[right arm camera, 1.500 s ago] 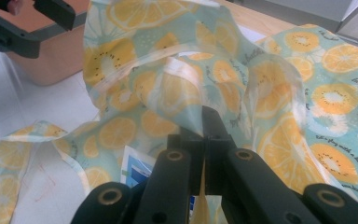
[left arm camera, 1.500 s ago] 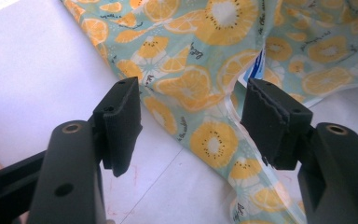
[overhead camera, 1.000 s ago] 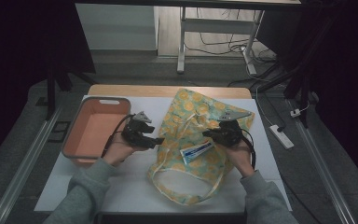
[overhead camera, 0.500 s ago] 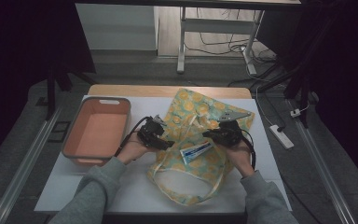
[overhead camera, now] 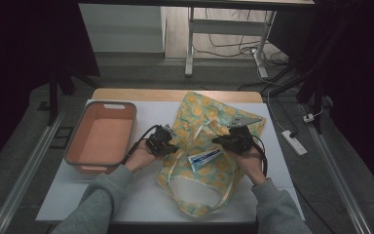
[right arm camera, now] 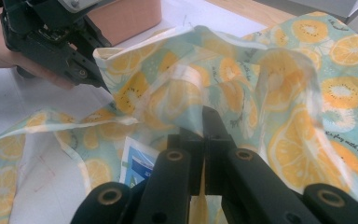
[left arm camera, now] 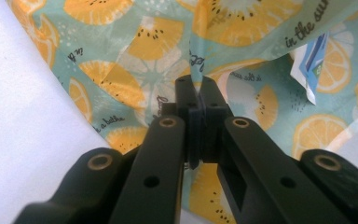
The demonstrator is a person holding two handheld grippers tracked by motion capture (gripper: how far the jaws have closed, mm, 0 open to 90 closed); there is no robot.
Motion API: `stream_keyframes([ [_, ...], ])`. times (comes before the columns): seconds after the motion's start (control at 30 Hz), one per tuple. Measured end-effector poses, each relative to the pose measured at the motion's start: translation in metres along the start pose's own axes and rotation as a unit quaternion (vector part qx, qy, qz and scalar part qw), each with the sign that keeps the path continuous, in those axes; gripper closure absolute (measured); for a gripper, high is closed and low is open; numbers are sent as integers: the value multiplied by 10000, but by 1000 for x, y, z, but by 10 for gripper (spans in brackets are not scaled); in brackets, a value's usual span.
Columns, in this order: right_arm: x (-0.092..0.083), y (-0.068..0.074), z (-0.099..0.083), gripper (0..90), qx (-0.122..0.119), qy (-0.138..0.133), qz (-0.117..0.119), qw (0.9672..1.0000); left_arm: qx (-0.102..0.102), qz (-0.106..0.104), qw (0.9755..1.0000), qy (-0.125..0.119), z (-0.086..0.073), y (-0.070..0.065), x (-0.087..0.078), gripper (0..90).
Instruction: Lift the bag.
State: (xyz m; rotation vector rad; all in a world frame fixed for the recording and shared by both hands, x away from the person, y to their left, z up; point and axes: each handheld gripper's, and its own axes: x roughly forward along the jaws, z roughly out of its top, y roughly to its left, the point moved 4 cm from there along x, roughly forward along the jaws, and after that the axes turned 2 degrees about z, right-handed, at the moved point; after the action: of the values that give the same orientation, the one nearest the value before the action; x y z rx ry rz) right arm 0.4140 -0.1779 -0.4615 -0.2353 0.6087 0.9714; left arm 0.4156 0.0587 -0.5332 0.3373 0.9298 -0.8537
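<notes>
The fruit-print cloth bag [overhead camera: 209, 146] lies on the desk [overhead camera: 151, 204], centre-right, a blue-and-white packet [overhead camera: 205, 158] at its mouth. It looks light, soft and floppy, so the rim hem is the place to grip. The left hand-held gripper [overhead camera: 168, 146] has just been closing and now pinches the left rim; the right hand-held gripper [overhead camera: 224, 141] is clamped on the right rim. A salmon bin [overhead camera: 102, 136] stands left.
</notes>
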Motion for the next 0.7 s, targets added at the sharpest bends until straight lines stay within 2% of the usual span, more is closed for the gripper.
stream_keyframes([
  [0.1,0,-1,-1,874,20,35,9,10000,-92,-77,9999,-25,-1,3,-4,886],
  [0.13,0,-1,-2,833,30,67,30,10000,-139,-110,9998,-43,-1,4,-6,886],
  [0.23,1,0,-2,638,-6,115,11,9999,-265,-246,9993,-68,-3,7,-10,887],
  [0.27,0,2,-2,553,21,82,7,10000,-280,-279,9992,-72,-3,8,-11,887],
  [0.33,-8,7,-1,456,33,-98,-82,9999,-323,-305,9989,-135,-4,9,-13,887],
  [0.5,-45,30,-2,369,-58,-344,-61,9994,-354,-338,9985,-235,-4,10,-17,887],
  [0.57,-60,37,-8,350,-34,-383,-165,9991,-354,-347,9985,-243,-4,11,-17,887],
  [0.7,-77,40,-33,326,138,-175,-572,9981,-326,-381,9984,-259,-5,10,-19,887],
])
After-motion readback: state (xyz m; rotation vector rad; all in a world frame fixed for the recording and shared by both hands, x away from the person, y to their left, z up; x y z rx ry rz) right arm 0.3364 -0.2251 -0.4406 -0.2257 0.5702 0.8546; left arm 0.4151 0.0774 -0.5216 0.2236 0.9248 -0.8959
